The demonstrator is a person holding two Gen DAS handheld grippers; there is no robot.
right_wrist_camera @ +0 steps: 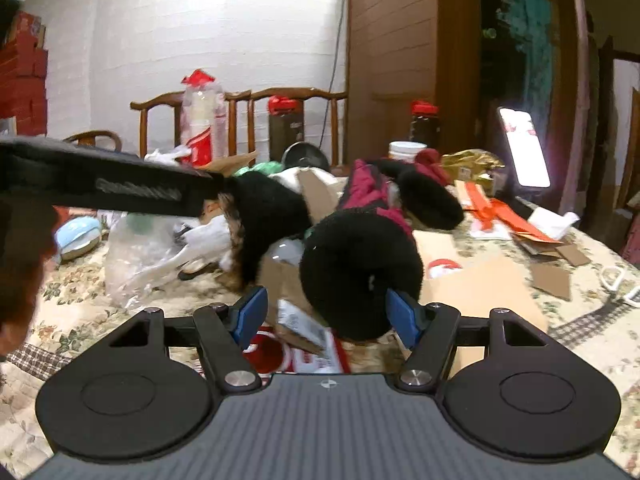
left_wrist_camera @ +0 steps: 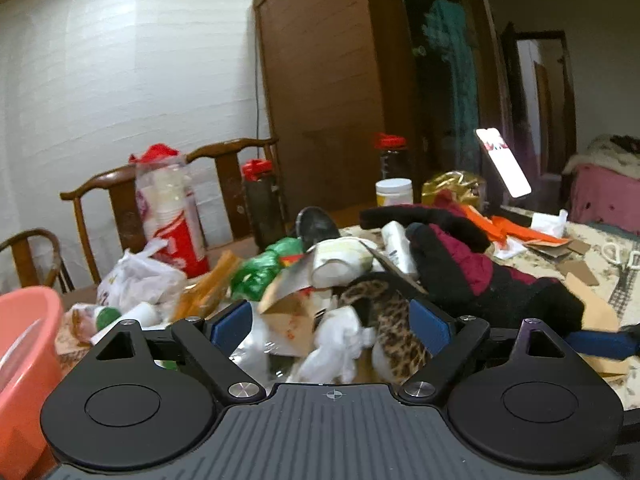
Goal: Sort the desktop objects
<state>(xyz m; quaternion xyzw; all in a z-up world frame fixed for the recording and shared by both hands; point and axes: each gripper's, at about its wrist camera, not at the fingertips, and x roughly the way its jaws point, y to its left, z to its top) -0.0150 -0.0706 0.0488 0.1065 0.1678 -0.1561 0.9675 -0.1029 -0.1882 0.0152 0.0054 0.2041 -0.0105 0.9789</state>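
Cluttered tabletop [right_wrist_camera: 480,292] under a floral cloth, heaped with rubbish and clothing.

Left gripper [left_wrist_camera: 330,322]: fingers spread wide, pinching nothing. Between the blue pads lie a leopard-print cloth [left_wrist_camera: 394,332] and crumpled white tissue [left_wrist_camera: 340,340], both loose on the pile. At its 12 o'clock a white tub on its side [left_wrist_camera: 340,262]; at 11 o'clock a green plastic bag [left_wrist_camera: 260,270]. At 9 o'clock, the rim of an orange basin [left_wrist_camera: 24,344].

Right gripper [right_wrist_camera: 326,316]: fingers spread, not clamped. A black and maroon fuzzy garment [right_wrist_camera: 360,256] bulges down between them; its rounded end touches or nearly touches the right-hand pad, clear of the other. I cannot tell whether it truly presses. Brown cardboard [right_wrist_camera: 484,284] lies at the gripper's 2 o'clock; a clear plastic bag [right_wrist_camera: 140,256] at 10 o'clock.

Far side of the pile: a lit phone [right_wrist_camera: 524,146] propped upright at 1 o'clock, two dark jars with red lids [right_wrist_camera: 286,128], a sleeve of paper cups [right_wrist_camera: 200,120] and wooden chairs [right_wrist_camera: 240,100] against the white wall.
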